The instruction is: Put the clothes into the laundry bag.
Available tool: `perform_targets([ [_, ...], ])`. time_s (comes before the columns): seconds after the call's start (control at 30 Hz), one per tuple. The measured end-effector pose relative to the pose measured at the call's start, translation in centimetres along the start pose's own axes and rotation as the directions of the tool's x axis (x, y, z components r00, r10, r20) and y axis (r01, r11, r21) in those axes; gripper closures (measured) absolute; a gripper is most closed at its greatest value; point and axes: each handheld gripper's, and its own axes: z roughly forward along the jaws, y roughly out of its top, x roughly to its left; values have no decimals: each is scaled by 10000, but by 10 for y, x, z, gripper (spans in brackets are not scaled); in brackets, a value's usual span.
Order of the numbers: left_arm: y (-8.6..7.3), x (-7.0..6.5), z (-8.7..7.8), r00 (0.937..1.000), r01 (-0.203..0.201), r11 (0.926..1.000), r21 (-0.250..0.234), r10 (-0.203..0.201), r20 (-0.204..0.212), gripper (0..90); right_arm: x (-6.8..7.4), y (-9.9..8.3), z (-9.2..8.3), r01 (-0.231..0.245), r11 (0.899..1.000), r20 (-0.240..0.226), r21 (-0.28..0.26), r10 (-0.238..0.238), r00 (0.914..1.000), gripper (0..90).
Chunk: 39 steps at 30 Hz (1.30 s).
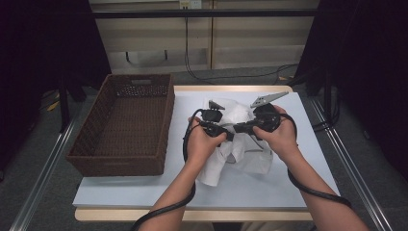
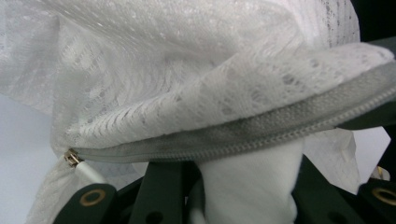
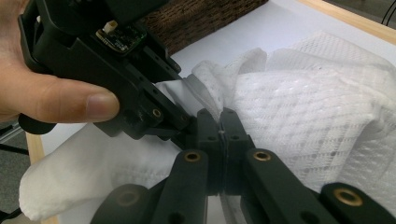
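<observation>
the mesh bag [image 1: 240,144] lies on the table [image 1: 288,187] at centre frame, right of the basket [image 1: 126,125] at left, with the left gripper [image 1: 226,132] and right gripper [image 1: 239,128] meeting over its upper part, tips just beside each other.

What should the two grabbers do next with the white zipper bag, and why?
Probably slide the right gripper along the zipper. Its jaws are pinched shut at the mesh laundry bag, while the left gripper holds white cloth beside it, steadying the bag.
</observation>
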Motion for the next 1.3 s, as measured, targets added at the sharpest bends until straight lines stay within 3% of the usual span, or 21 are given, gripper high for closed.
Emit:
perform_targets([
  [0.07, -1, 0, 5, 9996, 273, 9992, -306, -274, -42, 728, 1, 1, -1, 66, 10000, 65, 41, -66, 10000, 900],
  [0.17, -2, 1, 11, 9994, 326, 9988, -354, -330, -128, 721, 1, 1, 0, 54, 10000, 41, 58, -54, 10000, 900],
  [0.23, -3, 2, 12, 9995, 279, 9989, -369, -285, -156, 709, 1, 1, 0, 61, 9999, 78, 91, -61, 10000, 900],
  [0.27, -4, 4, 13, 9998, 64, 9997, -234, -69, -203, 703, 1, 0, 2, 81, 9999, 64, 96, -81, 9999, 900],
  [0.4, -6, 4, 18, 9995, 195, 9990, -392, -205, -257, 680, 0, -2, 4, 27, 9998, 123, 209, -30, 9999, 900],
  [0.53, -5, 4, 17, 9992, -258, 9995, -173, 253, -314, 630, -2, -4, 5, -5, 9997, 169, 231, 1, 9999, 900],
  [0.6, -6, 1, 18, 9991, -275, 9994, -189, 269, -318, 575, -3, -4, 5, -55, 9997, 177, 253, 50, 9998, 900],
  [0.67, -6, 1, 15, 9984, -495, 9987, 95, 497, -278, 545, -3, -5, 5, -61, 9996, 243, 265, 55, 9997, 900],
  [0.77, -7, -1, 14, 9987, -401, 9992, 52, 402, -303, 506, -3, -5, 5, -40, 9995, 280, 308, 31, 9996, 900],
  [0.83, -8, -5, 10, 9980, -469, 9988, 173, 476, -414, 409, -4, -6, 6, -63, 9995, 256, 325, 55, 9997, 900],
  [0.87, -9, -5, 7, 9952, -850, 9958, 333, 865, -468, 380, -4, -7, 6, -70, 9994, 320, 342, 59, 9995, 900],
  [0.97, -11, -7, 3, 9934, -982, 9945, 368, 1002, -561, 328, -4, -7, 5, -83, 9994, 321, 340, 73, 9995, 900],
  [1.03, -12, -9, 1, 9911, -1076, 9938, 269, 1094, -755, 221, -5, -8, 5, -112, 9994, 287, 319, 103, 9995, 900],
  [1.3, -28, -6, 3, 9883, -1218, 9897, 748, 1279, -827, 126, -7, -8, 3, -100, 9994, 340, 338, 88, 9994, 900],
])
